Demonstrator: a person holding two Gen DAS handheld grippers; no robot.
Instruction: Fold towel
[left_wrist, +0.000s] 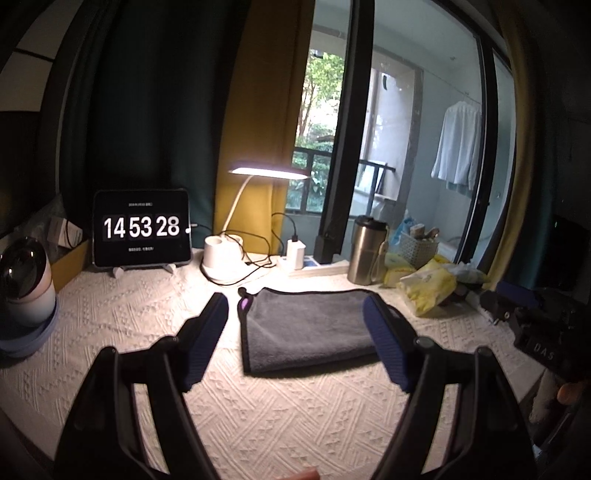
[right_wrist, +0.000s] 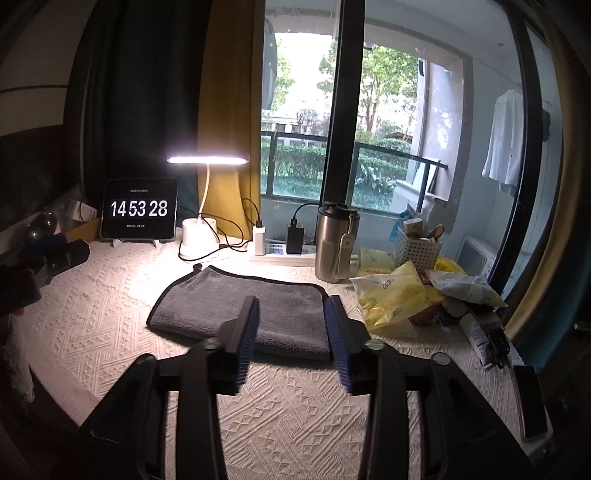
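Observation:
A grey towel with black edging lies folded flat on the white textured tablecloth; it also shows in the right wrist view. My left gripper is open and empty, raised above the towel's near edge, its blue-padded jaws standing wide apart. My right gripper is open and empty, its jaws apart over the towel's near right corner. The left gripper's body shows at the left edge of the right wrist view, and the right gripper's body at the right edge of the left wrist view.
At the back stand a tablet clock, a lit white desk lamp, chargers and a power strip, and a steel tumbler. Yellow snack bags and a white basket crowd the right. A round white device sits at left.

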